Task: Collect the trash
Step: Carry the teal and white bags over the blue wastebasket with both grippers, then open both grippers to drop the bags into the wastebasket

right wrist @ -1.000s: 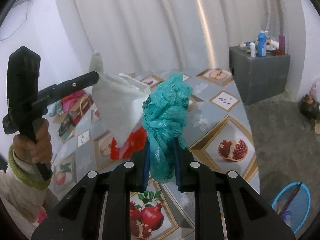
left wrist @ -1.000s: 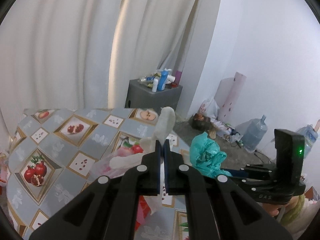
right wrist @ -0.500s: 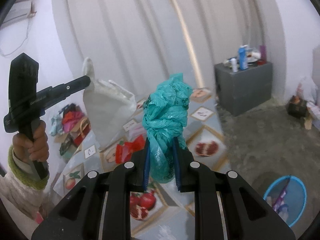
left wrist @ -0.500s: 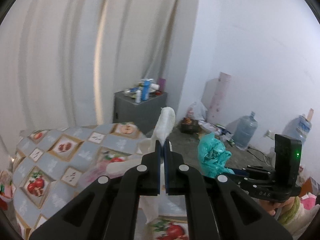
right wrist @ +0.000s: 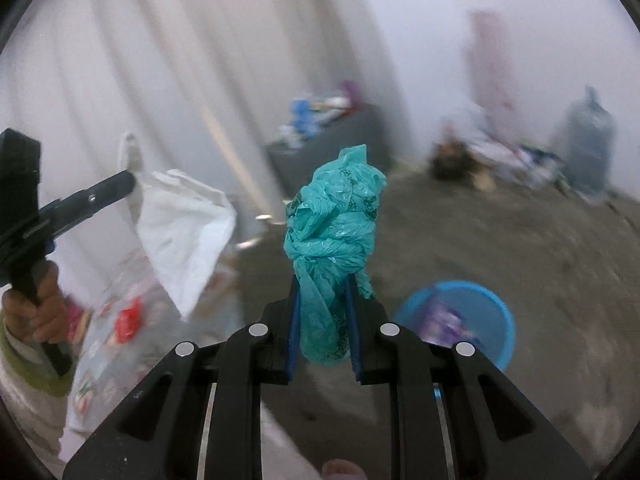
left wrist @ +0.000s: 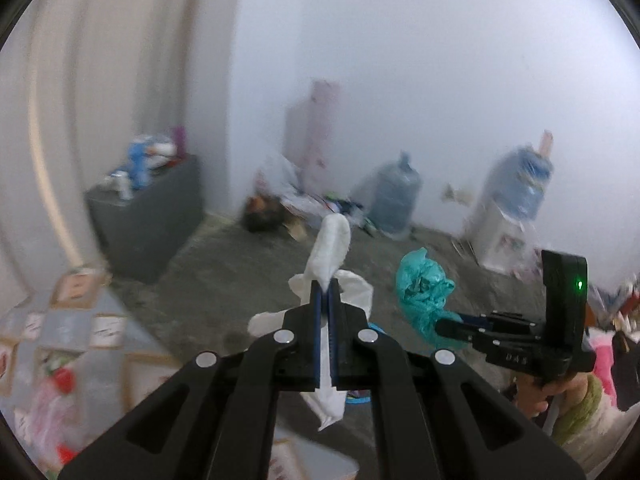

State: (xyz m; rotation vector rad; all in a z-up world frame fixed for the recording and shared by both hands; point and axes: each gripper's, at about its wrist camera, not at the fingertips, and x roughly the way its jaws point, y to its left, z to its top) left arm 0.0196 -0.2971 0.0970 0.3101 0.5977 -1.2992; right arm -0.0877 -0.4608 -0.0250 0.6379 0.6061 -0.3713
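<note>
The right gripper [right wrist: 323, 312] is clenched on a crumpled teal plastic bag [right wrist: 334, 240], which stands up out of the jaws as a knotted wad, its long axis running along the fingers toward the top of the frame. In the right wrist view, the round blue plastic basket [right wrist: 480, 312] sits on the grey floor [right wrist: 520, 248] at lower right of centre, just to the right of the gripper's fingers and below the bag's top. It already holds some purple and white scraps. That is the relation the next move depends on: the basket lies ahead, below and slightly right of the teal bag, so I judge the right hand to be the nearer one for a drop.

The left gripper [left wrist: 325, 300] is pinched tight on a white crumpled paper tissue [left wrist: 330, 248], which pokes up past the fingertips and also hangs out below them. In the left wrist view only a sliver of blue shows behind the fingers near lower centre, so the basket is largely hidden from that side. The right gripper appears at right of that frame with the teal bag, well apart from the tissue.

The patterned desk [left wrist: 80, 328] with fruit squares lies at lower left, blurred.
</note>
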